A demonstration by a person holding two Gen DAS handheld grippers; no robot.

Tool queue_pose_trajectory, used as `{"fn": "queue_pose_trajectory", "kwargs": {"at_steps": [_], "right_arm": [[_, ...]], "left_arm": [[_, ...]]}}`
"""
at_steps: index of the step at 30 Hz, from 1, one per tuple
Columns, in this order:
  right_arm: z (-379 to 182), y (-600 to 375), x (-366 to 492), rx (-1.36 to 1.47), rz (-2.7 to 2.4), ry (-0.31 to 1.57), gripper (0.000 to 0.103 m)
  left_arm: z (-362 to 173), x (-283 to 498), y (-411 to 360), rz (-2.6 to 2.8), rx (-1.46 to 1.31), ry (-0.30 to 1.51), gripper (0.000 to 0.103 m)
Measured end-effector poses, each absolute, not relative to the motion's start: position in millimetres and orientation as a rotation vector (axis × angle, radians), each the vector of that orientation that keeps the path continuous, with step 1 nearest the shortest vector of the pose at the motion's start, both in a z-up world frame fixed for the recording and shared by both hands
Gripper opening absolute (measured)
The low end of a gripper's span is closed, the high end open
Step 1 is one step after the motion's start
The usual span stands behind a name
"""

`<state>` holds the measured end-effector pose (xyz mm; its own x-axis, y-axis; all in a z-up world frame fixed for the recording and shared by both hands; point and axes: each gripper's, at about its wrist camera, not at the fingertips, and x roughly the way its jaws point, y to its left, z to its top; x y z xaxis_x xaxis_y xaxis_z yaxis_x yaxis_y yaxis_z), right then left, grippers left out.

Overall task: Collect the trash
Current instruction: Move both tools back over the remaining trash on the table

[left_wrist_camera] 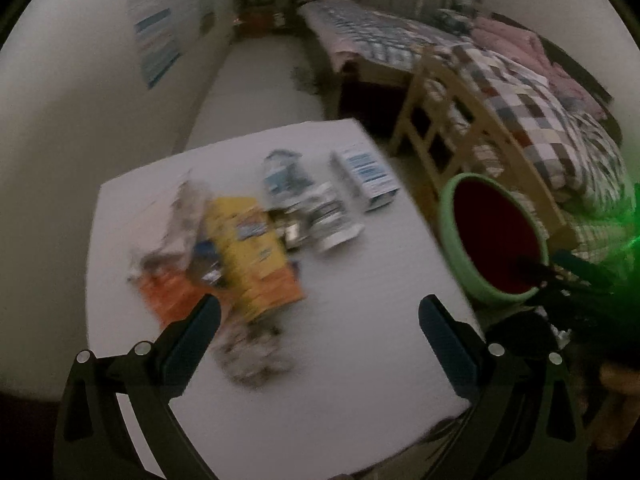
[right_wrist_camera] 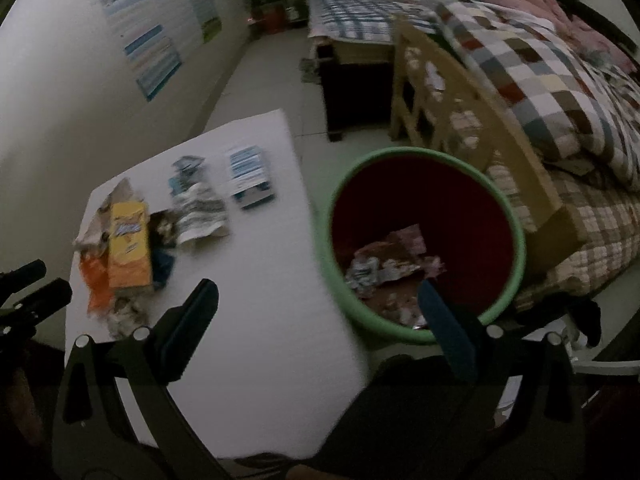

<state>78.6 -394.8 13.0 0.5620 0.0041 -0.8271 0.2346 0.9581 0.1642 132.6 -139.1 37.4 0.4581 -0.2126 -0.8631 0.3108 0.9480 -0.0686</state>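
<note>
A heap of trash lies on the white table: a yellow-orange snack box, an orange wrapper, crumpled wrappers and a blue-and-white carton. My left gripper hangs open above the table with nothing between its fingers. A green bin with a red inside stands beside the table's right edge, with crumpled wrappers in it. My right gripper is open and empty over the table edge and the bin's rim. The snack box and carton show at left.
A wooden chair stands behind the bin, against a bed with a checked quilt. Posters hang on the left wall. A dark shelf stands at the far end of the room. The other gripper's black parts show at left.
</note>
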Motion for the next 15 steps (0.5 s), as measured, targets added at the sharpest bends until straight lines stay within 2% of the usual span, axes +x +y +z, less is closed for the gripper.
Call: {"fn": "queue_pose_trajectory", "kwargs": {"at_steps": [15], "right_arm": [[7.3, -284.6, 86.7, 0.184, 0.021, 0.992, 0.098]], "left_arm": [[20.7, 112.2, -17.5, -0.212, -0.013, 1.08, 0.095]]}}
